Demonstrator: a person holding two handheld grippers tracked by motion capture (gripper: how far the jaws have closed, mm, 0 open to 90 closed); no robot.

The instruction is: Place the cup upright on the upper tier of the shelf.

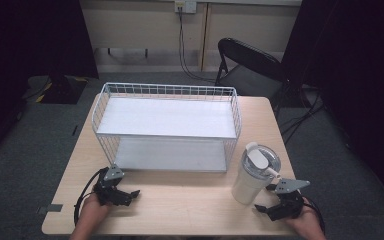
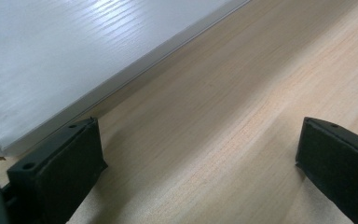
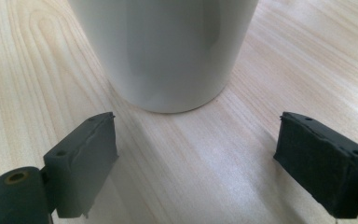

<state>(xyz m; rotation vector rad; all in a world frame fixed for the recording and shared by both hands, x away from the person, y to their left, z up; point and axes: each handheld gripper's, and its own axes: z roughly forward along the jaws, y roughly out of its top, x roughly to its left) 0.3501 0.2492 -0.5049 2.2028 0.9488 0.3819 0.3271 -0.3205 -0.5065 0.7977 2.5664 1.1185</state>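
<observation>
Bare table between tumbler and rack.

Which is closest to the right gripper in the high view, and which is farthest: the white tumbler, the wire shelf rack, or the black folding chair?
From the right gripper:
1. White tumbler, right beside it on the table, up and to its left.
2. Wire shelf rack, farther back, across the middle of the table.
3. Black folding chair, farthest, on the floor behind the table's back right corner.
</observation>
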